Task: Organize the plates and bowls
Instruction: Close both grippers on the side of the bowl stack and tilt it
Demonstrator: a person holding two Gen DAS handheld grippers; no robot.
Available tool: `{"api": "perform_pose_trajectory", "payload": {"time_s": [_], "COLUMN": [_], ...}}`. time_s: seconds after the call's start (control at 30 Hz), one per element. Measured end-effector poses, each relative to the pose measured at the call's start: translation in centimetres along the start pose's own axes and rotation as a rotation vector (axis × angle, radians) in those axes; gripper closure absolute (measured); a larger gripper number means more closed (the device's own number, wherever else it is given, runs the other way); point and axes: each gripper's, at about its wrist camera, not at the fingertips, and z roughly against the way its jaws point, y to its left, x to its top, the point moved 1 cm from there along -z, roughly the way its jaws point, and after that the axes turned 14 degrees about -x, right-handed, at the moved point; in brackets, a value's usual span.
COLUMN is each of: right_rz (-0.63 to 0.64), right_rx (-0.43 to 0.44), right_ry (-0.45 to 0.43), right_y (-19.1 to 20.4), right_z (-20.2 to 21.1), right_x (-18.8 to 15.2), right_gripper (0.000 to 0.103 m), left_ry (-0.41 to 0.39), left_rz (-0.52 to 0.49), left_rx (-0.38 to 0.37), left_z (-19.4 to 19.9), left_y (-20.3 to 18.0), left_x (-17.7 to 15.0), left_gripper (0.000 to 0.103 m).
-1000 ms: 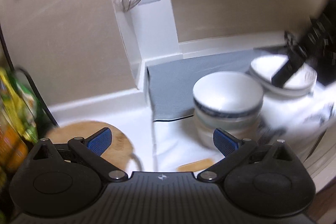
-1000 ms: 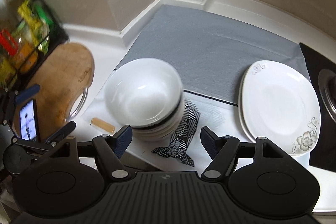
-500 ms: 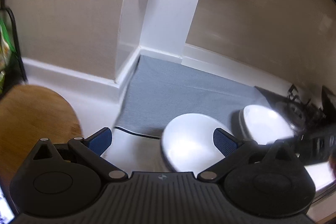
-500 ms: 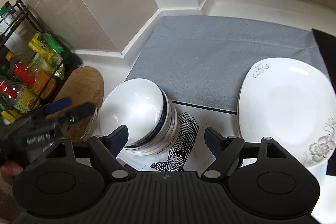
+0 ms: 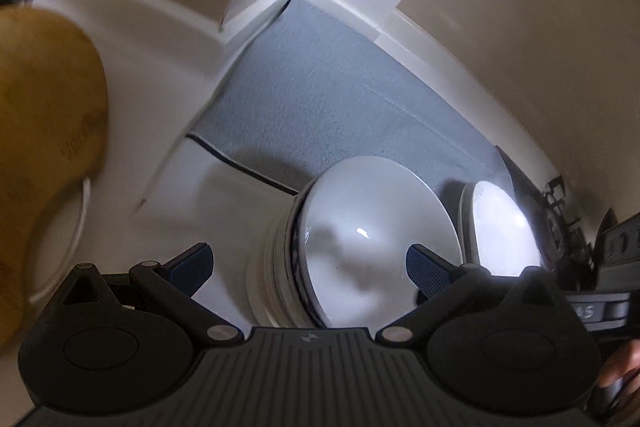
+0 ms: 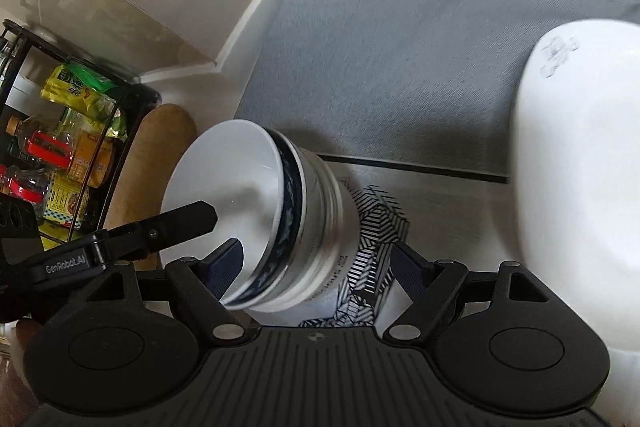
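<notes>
1. Since half a second ago both claws have dropped closer to the stack of bowls (image 6: 280, 211), which now fills more of each view, and the left claw (image 6: 192, 215) has swung in over the top bowl's rim.
2. "GenRobot.AI" is showing in white on the left claw's arm in the right wrist view; printing on the black-and-white patterned paper (image 6: 376, 227) under the bowls is too blurred to read.
3. The left claw (image 5: 308, 267) is sitting spread wide, one blue pad (image 5: 192, 265) left of the stack and the other over the top bowl, gripping nothing.
4. The right claw (image 6: 316, 263) is also spread wide, with the stack's lower side lying between its fingers; contact cannot be told.
5. The bowls (image 5: 360, 247), white with a dark blue band, are nesting at the near edge of the grey mat (image 6: 400, 47).
6. The white plate (image 6: 580, 167) is lying just right of the bowls, partly on the mat.
7. A black wire rack (image 6: 80, 147) at left is holding bottles and yellow packets, beside a wooden board (image 5: 48, 107).
</notes>
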Motion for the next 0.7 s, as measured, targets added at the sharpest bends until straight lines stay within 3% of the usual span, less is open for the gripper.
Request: {"api": "perform_pose_trajectory", "payload": {"time_s": [0.47, 0.57, 0.7], "right_rz": [-0.026, -0.021, 0.04], "right_rx": [-0.061, -0.044, -0.053], "right_ry": [0.089, 0.07, 0.033], "right_y": [0.2, 0.3, 1.1], "right_z": [-3.9, -4.1, -4.3], "right_x": [1.0, 1.1, 0.9], "right_gripper": [0.02, 0.017, 0.015], "left_ry": [0.065, 0.068, 0.047], "left_rz": [0.107, 0.127, 0.148], "left_rx": [-0.06, -0.045, -0.062], "left_z": [-3.1, -3.3, -3.1], "left_y": [2.5, 3.2, 3.7], "left_x": [0.6, 0.6, 0.3], "left_gripper": [0.019, 0.027, 0.028]}}
